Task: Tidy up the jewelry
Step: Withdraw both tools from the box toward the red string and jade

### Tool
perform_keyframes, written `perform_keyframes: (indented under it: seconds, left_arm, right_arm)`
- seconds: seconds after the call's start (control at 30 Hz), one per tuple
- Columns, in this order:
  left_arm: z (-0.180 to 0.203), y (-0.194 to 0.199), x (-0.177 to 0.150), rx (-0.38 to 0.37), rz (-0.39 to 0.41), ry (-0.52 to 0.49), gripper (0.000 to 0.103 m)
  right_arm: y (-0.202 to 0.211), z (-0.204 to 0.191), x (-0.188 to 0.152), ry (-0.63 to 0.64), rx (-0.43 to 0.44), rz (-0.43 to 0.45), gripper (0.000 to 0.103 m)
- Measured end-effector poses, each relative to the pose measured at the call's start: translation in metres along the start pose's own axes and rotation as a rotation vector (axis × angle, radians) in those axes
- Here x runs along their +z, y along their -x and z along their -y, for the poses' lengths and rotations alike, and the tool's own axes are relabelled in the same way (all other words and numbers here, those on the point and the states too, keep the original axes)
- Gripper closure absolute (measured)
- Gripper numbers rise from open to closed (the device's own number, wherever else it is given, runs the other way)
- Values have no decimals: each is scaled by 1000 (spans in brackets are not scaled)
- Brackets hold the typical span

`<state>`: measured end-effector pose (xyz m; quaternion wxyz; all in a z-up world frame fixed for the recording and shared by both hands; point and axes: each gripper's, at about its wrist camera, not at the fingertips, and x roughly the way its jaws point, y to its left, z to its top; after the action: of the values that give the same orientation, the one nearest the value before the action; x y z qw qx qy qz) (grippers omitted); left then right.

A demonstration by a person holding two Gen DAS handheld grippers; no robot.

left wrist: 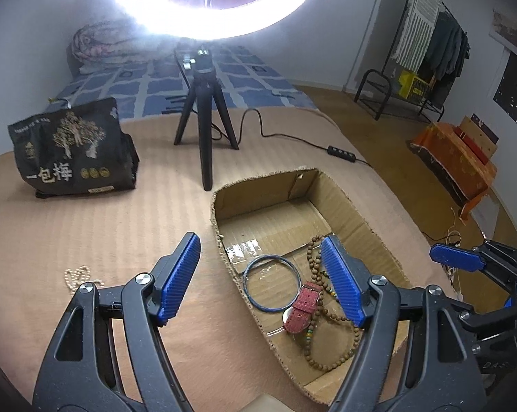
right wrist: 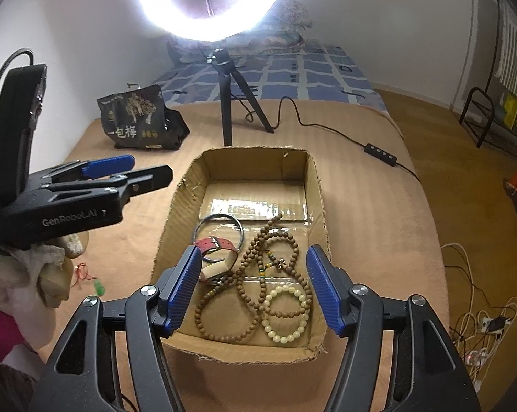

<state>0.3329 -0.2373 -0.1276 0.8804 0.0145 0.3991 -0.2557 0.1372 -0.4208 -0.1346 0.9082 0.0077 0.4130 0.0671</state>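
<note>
Box: cardboard box [right wrist: 318,185] mid-frame in the right wrist view, open-topped, on the tan blanket [right wrist: 378,213].
In box: wooden beads [right wrist: 255,267], pale bracelet [right wrist: 285,312], red watch [right wrist: 217,244], thin bangle [right wrist: 218,228], all loose on the floor and overlapping.
Still out: pearl strand [left wrist: 81,274], lower left of the left wrist view; green pendant [right wrist: 99,288] on red cord, lower left of the right wrist view.
Right gripper [right wrist: 253,288]: spread, nothing between the jaws, over the box's near end.
Left gripper [left wrist: 261,279]: spread and empty, straddling the box's left wall.
Risk: I'd judge a lowered finger could catch that wall and shove the box; looped beads may snag.
Room: bare blanket left of the box; tripod [right wrist: 229,99] and cable [right wrist: 327,127] lie beyond.
</note>
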Motion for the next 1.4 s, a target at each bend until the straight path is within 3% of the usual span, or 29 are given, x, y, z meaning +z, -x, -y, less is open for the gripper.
perform_keyframes:
  seconds: [0.13,0.37,0.67,0.8,1.07,1.4]
  left_arm:
    - [-7,20,0,9,22,1,28]
    - [-29,62,-6,70,80,-40,28]
    - [-90,124,-26,153,130,-41,28]
    - [-122,144,-42,189,134,-24,28]
    - [-177,160,-77,210,113,54,28]
    - [-201,152,-131,177,55,74,28]
  right_arm:
    - [9,-11,0,18,3,2,33]
    - [19,-34,0,55,-2,18,33]
    - [23,-61,2,40,56,71,33]
    - [18,-78,4,75,74,54,32]
    - [4,-122,-5,160,135,-5,30]
    - [-19,-176,-33,303,201,-69,30]
